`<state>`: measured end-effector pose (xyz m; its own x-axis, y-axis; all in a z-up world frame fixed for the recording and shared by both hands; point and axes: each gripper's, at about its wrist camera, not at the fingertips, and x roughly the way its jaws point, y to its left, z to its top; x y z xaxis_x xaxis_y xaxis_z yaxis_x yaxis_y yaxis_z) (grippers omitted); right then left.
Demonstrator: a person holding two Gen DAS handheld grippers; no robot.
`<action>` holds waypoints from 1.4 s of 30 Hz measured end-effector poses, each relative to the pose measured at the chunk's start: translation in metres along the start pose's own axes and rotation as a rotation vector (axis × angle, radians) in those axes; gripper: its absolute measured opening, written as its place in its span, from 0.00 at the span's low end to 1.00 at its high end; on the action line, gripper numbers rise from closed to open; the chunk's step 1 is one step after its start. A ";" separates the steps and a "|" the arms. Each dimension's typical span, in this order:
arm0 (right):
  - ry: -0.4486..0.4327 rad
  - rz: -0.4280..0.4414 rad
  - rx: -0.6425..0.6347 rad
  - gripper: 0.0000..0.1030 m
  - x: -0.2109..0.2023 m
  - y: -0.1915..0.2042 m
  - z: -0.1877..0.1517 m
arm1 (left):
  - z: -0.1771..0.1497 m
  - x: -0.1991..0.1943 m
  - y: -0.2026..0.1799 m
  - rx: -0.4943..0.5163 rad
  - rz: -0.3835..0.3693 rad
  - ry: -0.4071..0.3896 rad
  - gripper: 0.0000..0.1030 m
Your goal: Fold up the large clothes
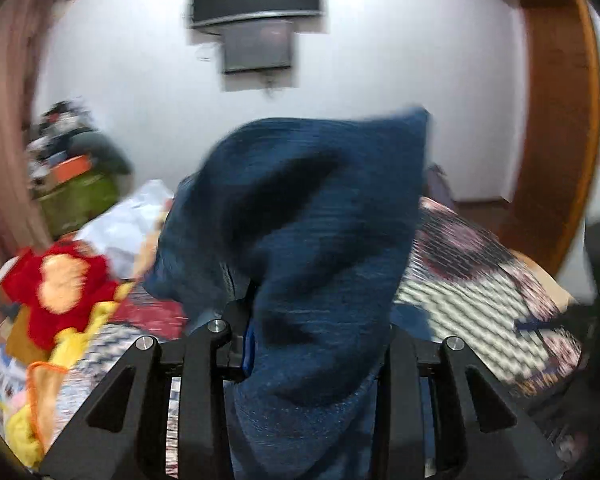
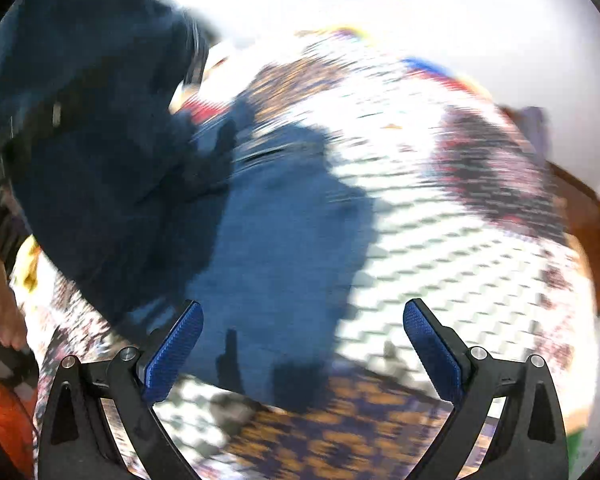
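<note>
Garment: a large dark blue knitted garment is bunched and lifted at the centre of the left wrist view; its lower part lies spread on the bed at about 9 to 7 o'clock of the right wrist view.
Left gripper: its black fingers are clamped on a thick fold of the blue knit, which spills over them toward 6 o'clock.
Right gripper: blue-padded fingers stand wide apart, nothing between them, hovering over the cloth's edge.
Surface: a patterned bedspread with white zigzag weave and dark floral patches runs from 1 to 5 o'clock.
Clutter: a red and yellow plush toy sits at 9 o'clock in the left view.
Risk: with only one hand gripping, the heavy knit may sag, twist or slide out, spoiling the fold line.
Risk: both views are blurred, so a sweeping fold could drag the bedspread or catch the toy.
</note>
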<state>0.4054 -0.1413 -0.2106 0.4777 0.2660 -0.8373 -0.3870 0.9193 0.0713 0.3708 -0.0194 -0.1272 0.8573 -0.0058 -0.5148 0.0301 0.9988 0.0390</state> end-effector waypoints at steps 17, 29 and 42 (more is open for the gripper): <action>-0.023 -0.019 0.285 0.97 -0.060 -0.092 -0.066 | -0.084 0.014 -0.085 0.324 -0.165 0.320 0.68; -0.095 0.056 0.182 0.97 -0.088 -0.045 -0.042 | -0.064 -0.041 -0.016 0.102 -0.196 0.273 0.88; -0.031 0.169 0.033 0.97 -0.032 0.020 0.001 | -0.062 -0.012 0.099 -0.137 -0.053 0.328 0.94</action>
<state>0.3827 -0.1317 -0.1817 0.4323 0.4261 -0.7947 -0.4377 0.8697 0.2282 0.3320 0.0825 -0.1700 0.6452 -0.0639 -0.7614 -0.0178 0.9950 -0.0985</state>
